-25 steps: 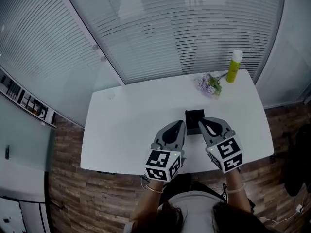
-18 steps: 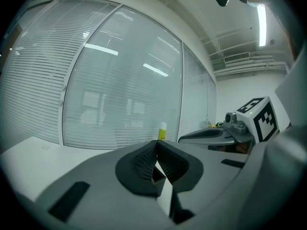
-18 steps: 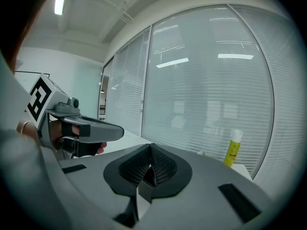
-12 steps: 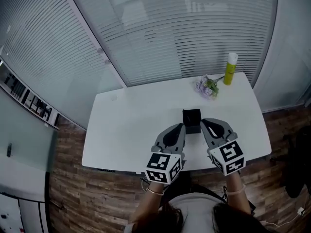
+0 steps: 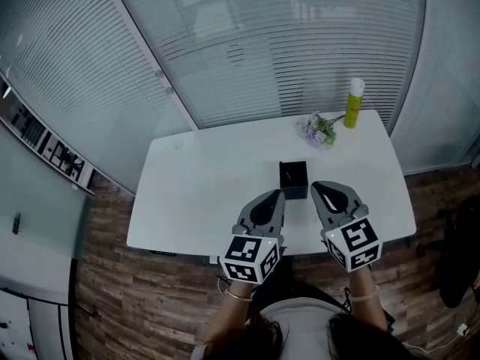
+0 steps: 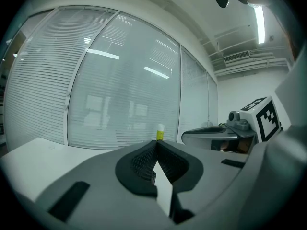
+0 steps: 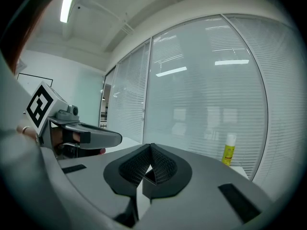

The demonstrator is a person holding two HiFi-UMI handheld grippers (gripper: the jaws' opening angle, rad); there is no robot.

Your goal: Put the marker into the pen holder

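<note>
The black square pen holder [image 5: 293,179] stands on the white table [image 5: 202,193], just beyond both grippers. A thin pale streak shows inside its opening; I cannot tell whether it is the marker. My left gripper [image 5: 277,194] is held low at the holder's near left, jaws shut and empty. My right gripper [image 5: 314,186] is at the holder's near right, also shut with nothing in it. In the left gripper view the jaws [image 6: 156,143] meet at their tips; the right gripper view shows its jaws [image 7: 150,148] closed too. No marker lies on the table.
A yellow bottle [image 5: 352,103] stands at the table's far right corner, also seen as the yellow bottle [image 7: 229,150] in the right gripper view. A small bunch of purple flowers [image 5: 317,130] lies next to it. Blinds and glass walls stand behind the table.
Both grippers have drawn back a little towards me from the holder's sides. The holder now sits clear of their tips.
</note>
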